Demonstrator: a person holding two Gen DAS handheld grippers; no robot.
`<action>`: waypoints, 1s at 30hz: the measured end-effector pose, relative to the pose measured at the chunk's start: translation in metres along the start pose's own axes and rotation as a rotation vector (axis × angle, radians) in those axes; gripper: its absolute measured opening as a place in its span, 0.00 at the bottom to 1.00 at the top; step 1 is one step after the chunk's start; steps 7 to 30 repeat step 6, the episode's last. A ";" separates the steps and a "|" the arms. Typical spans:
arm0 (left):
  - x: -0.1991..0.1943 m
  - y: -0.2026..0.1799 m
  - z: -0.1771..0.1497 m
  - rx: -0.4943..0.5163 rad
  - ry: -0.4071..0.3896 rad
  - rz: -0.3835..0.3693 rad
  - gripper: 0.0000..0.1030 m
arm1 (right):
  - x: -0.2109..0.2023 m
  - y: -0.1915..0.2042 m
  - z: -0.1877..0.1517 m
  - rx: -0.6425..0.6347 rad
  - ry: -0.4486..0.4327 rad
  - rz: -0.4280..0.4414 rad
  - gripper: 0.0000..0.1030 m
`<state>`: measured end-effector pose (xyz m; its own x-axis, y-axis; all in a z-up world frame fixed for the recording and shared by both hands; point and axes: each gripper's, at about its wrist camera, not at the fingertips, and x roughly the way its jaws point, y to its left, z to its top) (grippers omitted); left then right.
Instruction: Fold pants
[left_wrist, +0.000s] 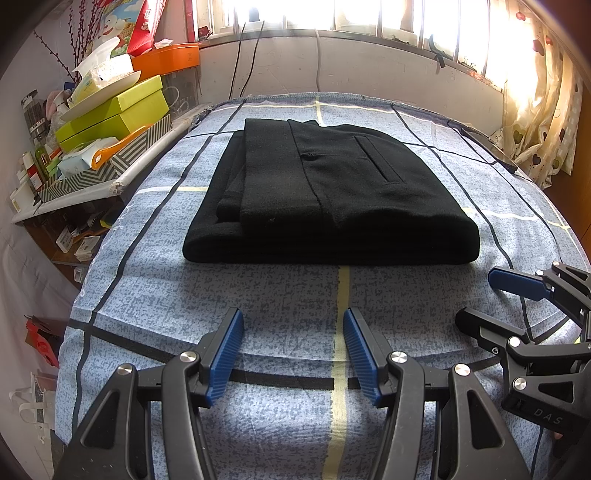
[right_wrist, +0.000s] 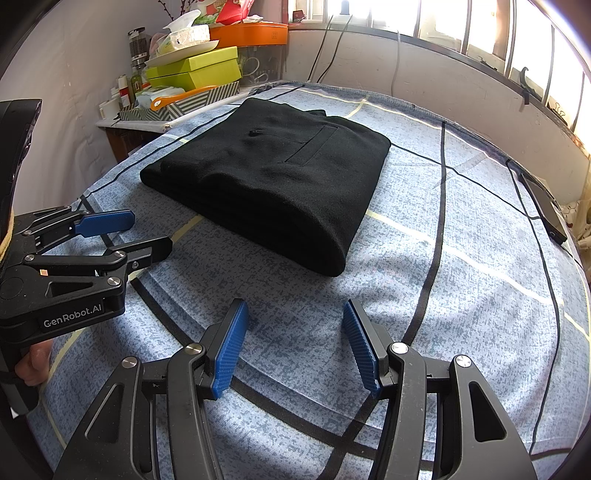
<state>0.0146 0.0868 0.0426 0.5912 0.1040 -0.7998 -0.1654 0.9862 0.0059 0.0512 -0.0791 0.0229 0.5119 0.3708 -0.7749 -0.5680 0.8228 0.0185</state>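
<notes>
Left gripper (left_wrist: 293, 350) & right gripper (right_wrist: 295, 347) both spread apart, empty, near folded pants (left_wrist: 325, 195) on bedsheet (left_wrist: 258, 295).

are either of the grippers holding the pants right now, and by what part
Nothing is held. The left gripper and right gripper are both open over the bedsheet, short of the folded black pants.

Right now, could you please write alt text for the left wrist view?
Black pants lie folded on a blue checked bedsheet. The open left gripper hovers before them, the open right gripper beside it.
</notes>
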 end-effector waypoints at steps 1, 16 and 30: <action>0.000 0.000 0.000 0.001 0.000 0.001 0.57 | 0.000 0.000 0.000 0.000 0.000 0.000 0.53; 0.000 0.000 0.000 0.000 0.000 0.001 0.57 | 0.000 0.000 0.000 0.000 0.000 0.000 0.53; 0.000 0.000 0.000 0.000 0.000 0.001 0.57 | 0.000 0.000 0.000 0.000 0.000 0.000 0.53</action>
